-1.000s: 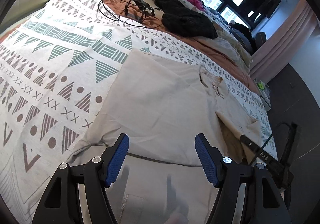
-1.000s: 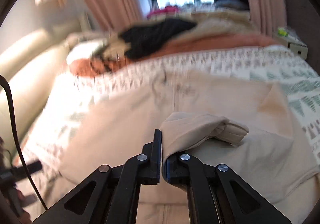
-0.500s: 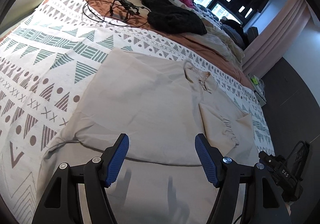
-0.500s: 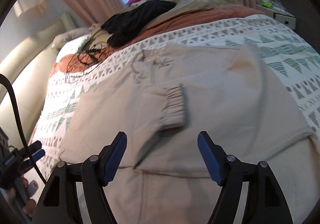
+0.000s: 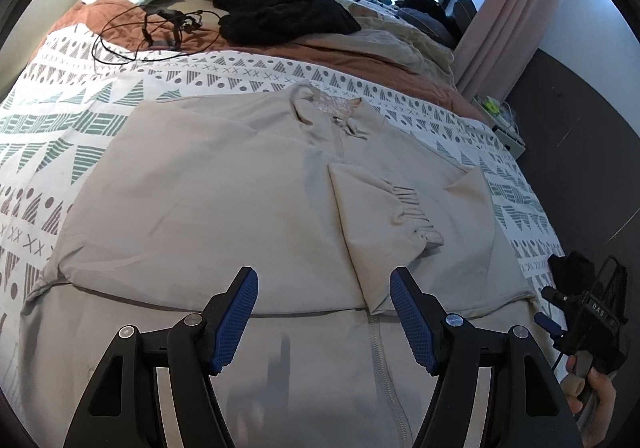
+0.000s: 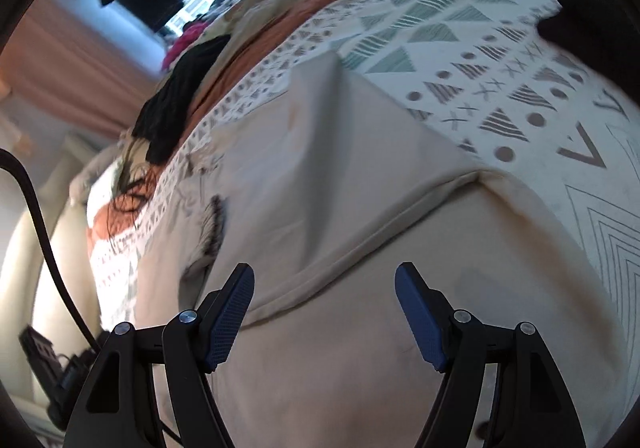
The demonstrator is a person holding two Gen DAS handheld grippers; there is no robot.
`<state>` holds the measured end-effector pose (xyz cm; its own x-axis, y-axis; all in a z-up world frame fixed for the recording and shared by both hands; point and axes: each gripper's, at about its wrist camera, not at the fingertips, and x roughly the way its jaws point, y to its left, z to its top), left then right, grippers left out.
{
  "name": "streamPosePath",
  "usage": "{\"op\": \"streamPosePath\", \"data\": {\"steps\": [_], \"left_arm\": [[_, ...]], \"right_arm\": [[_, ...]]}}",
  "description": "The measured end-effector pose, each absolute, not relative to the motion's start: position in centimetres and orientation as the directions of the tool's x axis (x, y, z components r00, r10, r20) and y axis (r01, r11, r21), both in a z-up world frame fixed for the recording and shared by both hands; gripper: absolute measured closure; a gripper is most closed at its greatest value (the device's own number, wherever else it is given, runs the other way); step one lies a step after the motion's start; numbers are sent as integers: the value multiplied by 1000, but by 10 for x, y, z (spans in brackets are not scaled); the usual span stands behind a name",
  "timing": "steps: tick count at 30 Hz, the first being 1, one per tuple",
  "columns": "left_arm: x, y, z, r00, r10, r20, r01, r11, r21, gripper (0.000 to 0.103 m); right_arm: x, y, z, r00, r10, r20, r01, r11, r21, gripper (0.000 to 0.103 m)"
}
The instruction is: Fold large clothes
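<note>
We held both the left hand-held gripper (image 5: 323,312) and the right hand-held gripper (image 6: 324,312) wide open and empty above the beige zip jacket (image 5: 224,200), which lay flat on the patterned bedspread (image 5: 60,120), one cuffed sleeve (image 5: 384,216) folded across at 1 o'clock.

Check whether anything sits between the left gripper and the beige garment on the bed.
Nothing visible does. The left gripper is open just above the beige garment. The black clothes and cable lie far beyond.

Both tools hang apart above the flat beige garment (image 5: 224,184), nothing between them. At twelve o'clock, black clothes (image 5: 280,14) and tangled cables (image 5: 160,28) block the bed (image 5: 60,120).
</note>
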<state>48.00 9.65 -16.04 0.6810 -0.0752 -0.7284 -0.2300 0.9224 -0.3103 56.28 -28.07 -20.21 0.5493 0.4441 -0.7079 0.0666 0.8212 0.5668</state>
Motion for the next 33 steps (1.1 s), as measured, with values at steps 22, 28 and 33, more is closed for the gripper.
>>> {"op": "streamPosePath", "data": {"steps": [22,28,33], "left_arm": [[593,-7,-219,504,101,-858,-101,993,57,33],[614,-1,-224,489,210,-847,-136,977,163,55],[605,33,-201,523,222,-823,-227,967,116,71]], "right_arm": [[631,-368,-270,563,579,-590,268,547,793,30],[636,-374,-273,581,575,-576,297,509,808,31],[638,-373,-273,580,570,-582,295,519,802,31]]}}
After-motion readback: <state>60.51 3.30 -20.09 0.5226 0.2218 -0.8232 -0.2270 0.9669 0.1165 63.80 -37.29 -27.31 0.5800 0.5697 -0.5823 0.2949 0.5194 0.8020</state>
